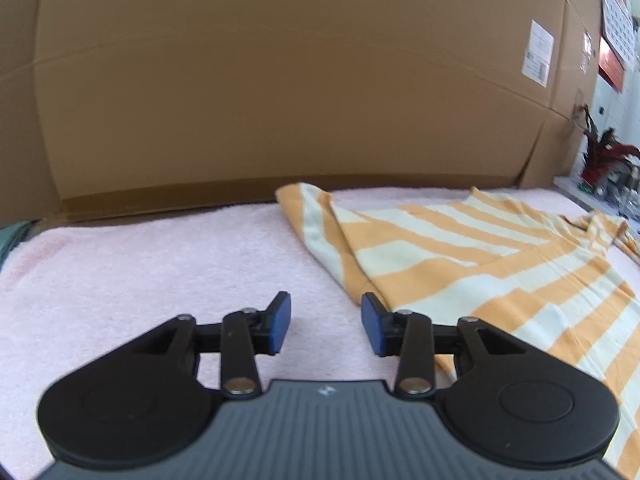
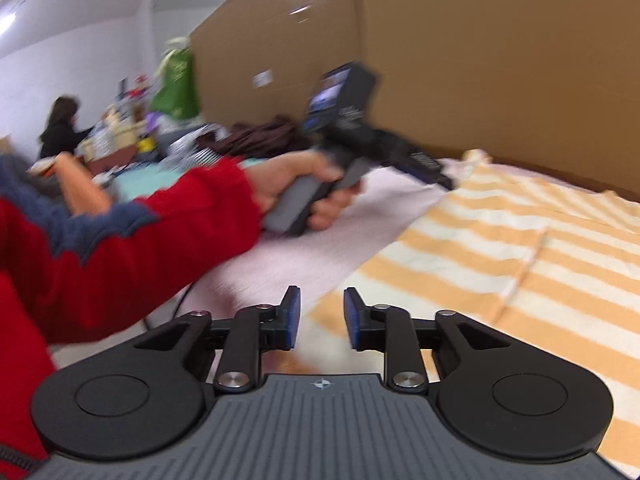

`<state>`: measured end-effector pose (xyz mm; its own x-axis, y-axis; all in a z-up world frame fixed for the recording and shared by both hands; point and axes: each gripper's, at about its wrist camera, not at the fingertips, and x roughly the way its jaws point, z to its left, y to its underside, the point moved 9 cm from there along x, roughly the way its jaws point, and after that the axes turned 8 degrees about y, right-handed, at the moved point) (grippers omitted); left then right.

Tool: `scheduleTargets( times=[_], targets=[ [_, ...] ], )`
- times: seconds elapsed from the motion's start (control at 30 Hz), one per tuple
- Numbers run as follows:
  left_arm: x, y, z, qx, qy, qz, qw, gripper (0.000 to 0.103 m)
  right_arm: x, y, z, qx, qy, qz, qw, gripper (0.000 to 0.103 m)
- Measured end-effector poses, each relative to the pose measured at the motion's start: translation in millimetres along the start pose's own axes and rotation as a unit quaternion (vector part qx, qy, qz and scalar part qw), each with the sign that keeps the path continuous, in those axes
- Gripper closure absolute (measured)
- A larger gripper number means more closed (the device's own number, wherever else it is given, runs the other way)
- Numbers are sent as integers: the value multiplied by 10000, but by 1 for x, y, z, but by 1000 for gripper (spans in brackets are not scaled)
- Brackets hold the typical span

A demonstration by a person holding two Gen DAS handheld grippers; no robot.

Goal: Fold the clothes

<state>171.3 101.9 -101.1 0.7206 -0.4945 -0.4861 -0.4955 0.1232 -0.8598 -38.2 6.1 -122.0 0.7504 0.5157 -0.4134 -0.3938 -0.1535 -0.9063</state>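
Note:
An orange-and-cream striped garment (image 1: 480,256) lies spread on a pink towel (image 1: 160,272), filling the right half of the left wrist view. My left gripper (image 1: 326,322) is open just left of the garment's near edge, with nothing between its blue pads. In the right wrist view the same striped garment (image 2: 500,248) stretches to the right. My right gripper (image 2: 322,316) is open over the garment's near left corner and holds nothing. A hand in a red sleeve (image 2: 160,232) holds the left gripper (image 2: 444,182) above the towel by the garment's far corner; its fingers are hidden there.
A tall cardboard wall (image 1: 280,80) stands right behind the towel. A red-leaved plant (image 1: 604,152) sits on a shelf at the far right. In the right wrist view, dark clothes (image 2: 260,136), a green bag (image 2: 176,80) and a seated person (image 2: 60,124) are off to the left.

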Motion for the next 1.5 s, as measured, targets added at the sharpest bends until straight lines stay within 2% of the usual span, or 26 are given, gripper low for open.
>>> scheduleTargets(
  times=[0.03,0.1,0.23,0.33,0.47,0.53,0.6,0.67,0.7,0.8,0.9,0.97,1.03,1.17,1.27,1.37,1.43,1.5],
  targets=[
    [-4,-2,0,-11,-23,-85,10000,66,0,-1,-7,122,45,-34,9999,74],
    [-15,-6,-16,77,265,-309,9991,66,1,-3,-20,365,135,-102,9992,72],
    [-4,-2,-54,518,586,-81,9969,66,8,3,-31,595,124,-35,9981,72],
    [8,-9,-49,522,447,-5,9976,65,13,11,-29,597,88,77,9981,71],
    [25,-18,-42,514,248,93,9983,63,9,18,-27,743,-38,-58,9972,64],
    [34,-23,-39,510,148,142,9985,55,7,20,-23,721,-142,-194,9971,57],
    [42,-28,-35,506,48,191,9985,56,5,22,-19,639,-219,-294,9973,47],
    [50,-33,-31,502,-52,240,9984,64,5,23,-15,553,-265,-352,9975,44],
    [54,-35,-30,499,-102,265,9983,64,5,23,-16,585,-299,-363,9972,44],
    [71,-43,-38,449,233,237,9984,63,5,23,-20,810,-441,-384,9950,44],
    [98,-39,-30,414,75,474,9980,63,6,24,-25,1088,-557,-366,9918,50],
    [103,-40,-24,419,35,324,9986,65,5,25,-27,1143,-573,-371,9911,54],
    [105,-44,-16,189,80,232,9995,64,3,27,-27,1169,-588,-408,9906,54],
    [105,-47,-9,-75,254,132,9996,62,4,27,-25,1099,-493,-440,9917,44],
    [98,-48,-5,-117,-15,-3,9999,61,5,27,-24,1047,-421,-464,9925,35],
    [76,-51,-8,129,-396,-211,9989,59,5,27,-22,995,-349,-488,9932,35],
    [60,-49,-21,327,-418,-191,9984,55,5,27,-21,960,-301,-504,9936,37],
    [41,-40,-41,541,-250,-126,9981,51,6,27,-21,925,-254,-520,9940,43]
  ],
)
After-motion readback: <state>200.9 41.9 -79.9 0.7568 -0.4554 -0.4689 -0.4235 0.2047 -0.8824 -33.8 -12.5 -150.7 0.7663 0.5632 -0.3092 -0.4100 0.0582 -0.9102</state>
